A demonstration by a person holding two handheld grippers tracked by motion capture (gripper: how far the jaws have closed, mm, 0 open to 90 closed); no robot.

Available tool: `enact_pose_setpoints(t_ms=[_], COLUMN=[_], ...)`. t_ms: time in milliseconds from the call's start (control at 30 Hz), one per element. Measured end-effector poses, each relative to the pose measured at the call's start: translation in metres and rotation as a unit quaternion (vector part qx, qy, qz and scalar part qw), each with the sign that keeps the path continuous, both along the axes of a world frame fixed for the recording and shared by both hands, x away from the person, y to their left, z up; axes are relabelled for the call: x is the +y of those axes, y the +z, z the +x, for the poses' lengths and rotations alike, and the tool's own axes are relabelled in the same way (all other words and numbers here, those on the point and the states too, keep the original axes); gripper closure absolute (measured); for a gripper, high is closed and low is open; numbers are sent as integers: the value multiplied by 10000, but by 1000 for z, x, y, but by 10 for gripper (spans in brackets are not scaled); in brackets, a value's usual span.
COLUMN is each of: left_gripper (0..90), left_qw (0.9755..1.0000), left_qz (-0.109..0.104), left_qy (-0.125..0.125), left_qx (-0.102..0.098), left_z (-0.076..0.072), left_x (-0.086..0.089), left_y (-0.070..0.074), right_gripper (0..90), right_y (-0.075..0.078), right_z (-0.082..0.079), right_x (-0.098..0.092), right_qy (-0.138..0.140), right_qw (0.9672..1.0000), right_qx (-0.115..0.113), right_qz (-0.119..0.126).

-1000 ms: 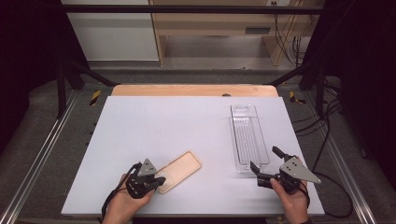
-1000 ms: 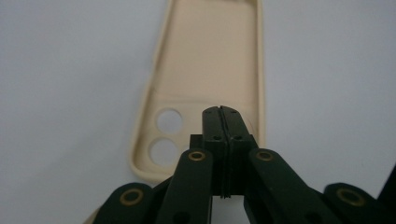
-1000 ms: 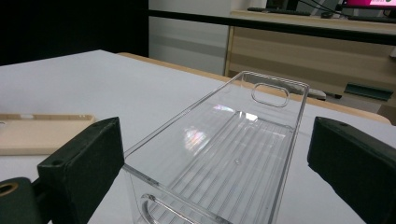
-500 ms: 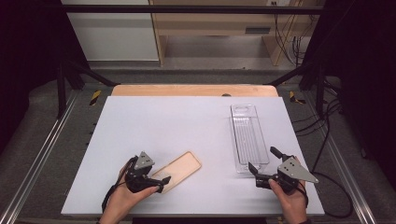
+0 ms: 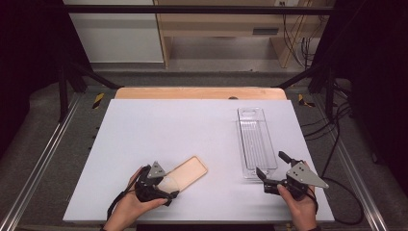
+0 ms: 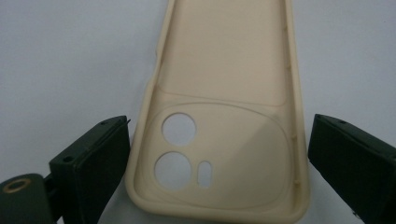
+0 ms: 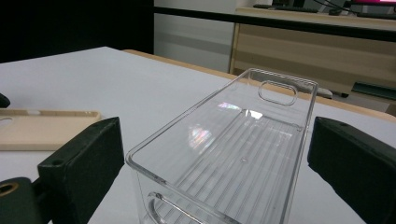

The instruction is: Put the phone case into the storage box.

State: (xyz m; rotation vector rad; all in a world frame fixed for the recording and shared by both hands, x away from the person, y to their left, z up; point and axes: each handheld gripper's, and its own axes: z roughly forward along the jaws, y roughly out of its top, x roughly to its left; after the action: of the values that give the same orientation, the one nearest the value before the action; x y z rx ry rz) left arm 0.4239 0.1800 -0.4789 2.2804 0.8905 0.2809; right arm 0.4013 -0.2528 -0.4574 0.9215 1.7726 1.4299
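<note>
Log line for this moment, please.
left gripper: jaws just opened, astride beige phone case, not gripping | right gripper: open, astride clear bin

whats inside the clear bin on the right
Nothing lies in the clear bin: its ribbed floor shows bare through the walls, with only light reflections on it. The white table shows through underneath. The beige phone case lies apart, between the left gripper's open jaws.

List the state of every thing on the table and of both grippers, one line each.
Beige phone case: lying flat, inner side up, between the left jaws, not pressed.
Clear plastic bin: upright, empty, near end between the right jaws.
Left gripper: open; its jaws have just been opening, spread on either side of the case.
Right gripper: open, jaws clear of the bin walls.
</note>
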Motion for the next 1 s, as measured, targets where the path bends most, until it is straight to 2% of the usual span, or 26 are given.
enact_pose_setpoints(t_ms=[200, 233, 467, 667, 733, 900, 1000], left_gripper=[45, 45, 45, 101, 106, 116, 124], left_qw=[9999, 9997, 9995, 9996, 9994, 9993, 9988], left_qz=[125, 196, 198, -14, 47, 37, 103], left_qy=[-56, -90, -161, -221, -241, -265, -309], left_qx=[-76, -111, -188, -195, -232, -251, -367], left_z=[0, -1, -2, -1, -2, -2, -2], left_x=[-4, -5, -4, 3, 2, 3, 2], left_y=[-3, -3, -5, -6, -5, -4, -2], right_gripper=[40, 41, 40, 40, 40, 40, 40], right_y=[0, 0, 0, 0, 0, 0, 0], right_z=[0, 0, 0, -1, -1, -1, -1], right_x=[0, 0, 1, 2, 3, 4, 4], right_qy=[-4, -4, 7, 3, 4, 28, 28], right_qw=[10000, 10000, 10000, 10000, 10000, 10000, 10000], right_qx=[-2, -1, -2, -4, -8, 1, -12], right_qz=[-9, -9, -25, -39, -54, -60, -60])
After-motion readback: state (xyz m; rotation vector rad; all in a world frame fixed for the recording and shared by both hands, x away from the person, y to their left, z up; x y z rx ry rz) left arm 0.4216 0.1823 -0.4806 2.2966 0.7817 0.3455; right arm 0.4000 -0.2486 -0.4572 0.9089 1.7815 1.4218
